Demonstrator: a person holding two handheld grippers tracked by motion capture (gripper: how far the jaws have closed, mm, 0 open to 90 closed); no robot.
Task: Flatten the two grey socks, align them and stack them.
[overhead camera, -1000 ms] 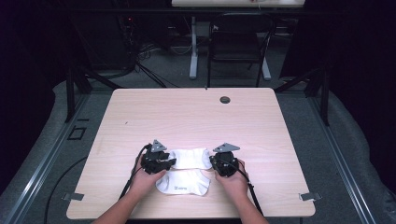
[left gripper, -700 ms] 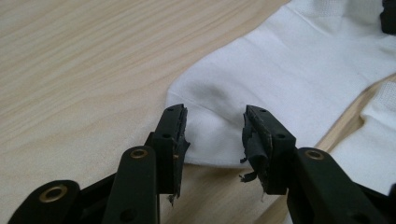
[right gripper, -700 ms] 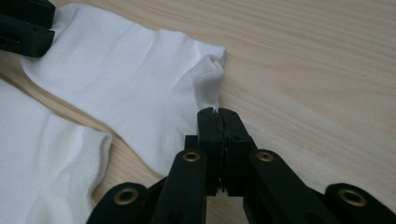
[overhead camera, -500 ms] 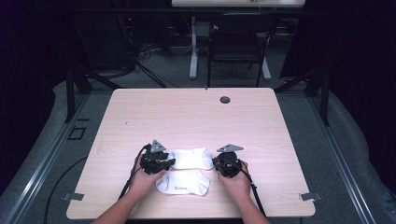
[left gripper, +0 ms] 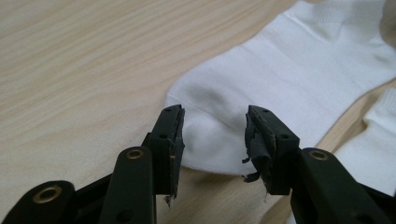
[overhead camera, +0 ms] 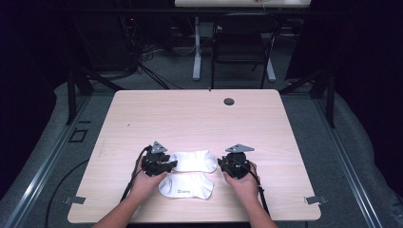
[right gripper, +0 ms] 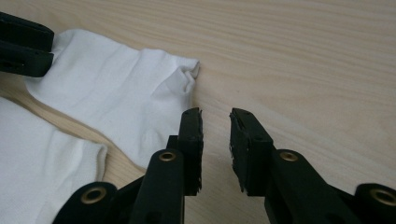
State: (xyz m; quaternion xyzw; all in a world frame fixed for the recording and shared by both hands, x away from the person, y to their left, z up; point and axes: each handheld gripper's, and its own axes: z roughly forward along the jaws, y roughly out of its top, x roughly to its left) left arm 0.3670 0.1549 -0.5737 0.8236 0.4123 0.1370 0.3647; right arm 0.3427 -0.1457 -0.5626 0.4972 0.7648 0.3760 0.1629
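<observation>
Since the earlier frames, the right gripper (overhead camera: 221, 164) is sitting farther right, off the cloth, where before it was over the sock's end; the left gripper (overhead camera: 172, 164) is holding its place.

High view: I am seeing two white socks near the front edge of the table (overhead camera: 199, 118). The far sock (overhead camera: 194, 160) is lying flat between the two grippers; the near sock (overhead camera: 186, 185), bearing a small dark mark, is lying just in front of it, touching or nearly so. Each hand is holding its gripper low at one end of the far sock, which I judge to be a stance for stretching or straightening it.

Left gripper view: the jaws are standing moderately apart, straddling the rounded end of the far sock (left gripper: 280, 65) with cloth between them but not pinched. A strip of the near sock (left gripper: 373, 154) is showing at the right edge (its pad lining is fraying on one jaw).

Right gripper view: the jaws are standing narrowly apart and holding nothing, resting over bare wood just beside the crumpled end of the far sock (right gripper: 116, 98). The left gripper (right gripper: 23, 44) is appearing at the cloth's far end, and the near sock (right gripper: 42, 163) lower left. I judge the right gripper must move back onto the cloth before any grasp.
</observation>
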